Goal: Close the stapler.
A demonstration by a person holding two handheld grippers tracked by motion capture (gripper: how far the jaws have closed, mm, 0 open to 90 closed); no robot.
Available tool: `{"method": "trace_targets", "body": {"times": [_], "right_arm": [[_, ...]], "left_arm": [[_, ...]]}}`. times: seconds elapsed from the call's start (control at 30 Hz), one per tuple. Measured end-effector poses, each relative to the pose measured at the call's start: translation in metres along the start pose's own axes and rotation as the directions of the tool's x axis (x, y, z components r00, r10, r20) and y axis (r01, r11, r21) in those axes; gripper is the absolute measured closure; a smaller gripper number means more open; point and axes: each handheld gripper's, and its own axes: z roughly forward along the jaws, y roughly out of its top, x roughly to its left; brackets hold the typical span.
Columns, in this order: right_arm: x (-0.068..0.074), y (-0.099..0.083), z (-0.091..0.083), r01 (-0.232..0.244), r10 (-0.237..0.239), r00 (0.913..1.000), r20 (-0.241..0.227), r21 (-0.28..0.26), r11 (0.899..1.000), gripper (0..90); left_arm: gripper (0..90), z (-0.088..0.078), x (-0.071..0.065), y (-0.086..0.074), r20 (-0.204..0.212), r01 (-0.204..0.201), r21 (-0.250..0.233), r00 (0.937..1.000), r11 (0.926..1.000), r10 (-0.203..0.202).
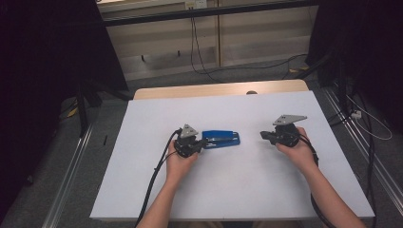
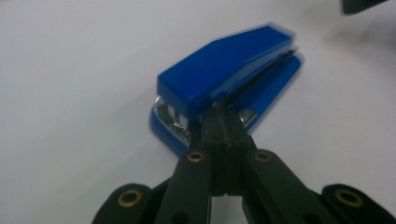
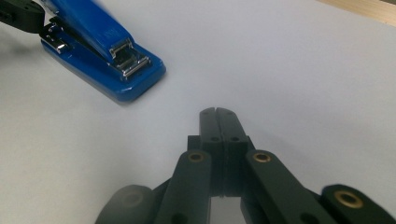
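Note:
A blue stapler [image 1: 222, 137] lies flat in the middle of the white table [image 1: 237, 190], its length running left to right. My left gripper [image 1: 203, 143] is shut, and its tips rest against the stapler's left end. In the left gripper view the closed jaws [image 2: 219, 112] meet the stapler [image 2: 229, 65] at its hinged rear, just under the top arm, with nothing clamped between them. My right gripper [image 1: 263, 136] is shut too and sits a short way right of the stapler, pointing at it. Its view shows the closed jaws [image 3: 218, 112] over bare table, with the stapler [image 3: 100, 51] at upper left.
A wooden strip [image 1: 190, 90] runs along the table's far edge, with a small dark round thing [image 1: 252, 92] on it. Cables [image 1: 199, 57] trail over the floor behind. Metal rails [image 1: 71, 161] flank the table on both sides. Dark curtains hang at the left and right.

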Motion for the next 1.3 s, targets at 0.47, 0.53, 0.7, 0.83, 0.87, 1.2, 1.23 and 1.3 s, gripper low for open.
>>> {"method": "trace_targets", "body": {"times": [0.47, 0.53, 0.7, 0.83, 0.87, 1.2, 1.23, 1.3], "right_arm": [[0.005, 0.000, 0.003, -0.011, 0.011, 0.9992, -0.038, -0.003, 1.000, 90.0], [0.006, -0.001, 0.003, -0.018, 0.018, 0.9988, -0.045, -0.003, 1.000, 89.8], [0.012, -0.002, -0.004, -0.044, 0.043, 0.9976, -0.053, -0.017, 0.999, 79.0], [0.017, -0.002, -0.014, -0.054, 0.051, 0.9972, -0.055, -0.044, 0.998, 68.4], [0.018, -0.002, -0.016, -0.058, 0.055, 0.9968, -0.058, -0.053, 0.997, 66.1], [0.031, -0.013, -0.030, -0.058, 0.054, 0.9968, -0.059, -0.066, 0.996, 43.8], [0.032, -0.014, -0.032, -0.060, 0.056, 0.9967, -0.059, -0.070, 0.996, 41.8], [0.034, -0.016, -0.037, -0.071, 0.066, 0.9961, -0.058, -0.082, 0.994, 36.8]], "left_arm": [[87.8, -0.007, 0.000, 0.001, 0.027, 0.026, -0.018, 0.9993, 0.9995, -0.025], [84.8, -0.010, 0.000, 0.002, 0.031, 0.040, -0.029, 0.9987, 0.9988, -0.039], [70.7, -0.023, -0.001, 0.004, 0.053, 0.067, -0.055, 0.9965, 0.9962, -0.064], [58.7, -0.035, 0.000, 0.003, 0.050, 0.069, -0.074, 0.9966, 0.9949, -0.065], [56.0, -0.038, -0.001, 0.003, 0.051, 0.070, -0.079, 0.9965, 0.9944, -0.066], [29.1, -0.063, -0.002, -0.006, 0.042, 0.058, -0.080, 0.9976, 0.9951, -0.054], [26.0, -0.066, -0.002, -0.007, 0.041, 0.053, -0.077, 0.9979, 0.9956, -0.050], [22.7, -0.071, -0.001, -0.009, 0.035, 0.059, -0.077, 0.9978, 0.9953, -0.056]]}}
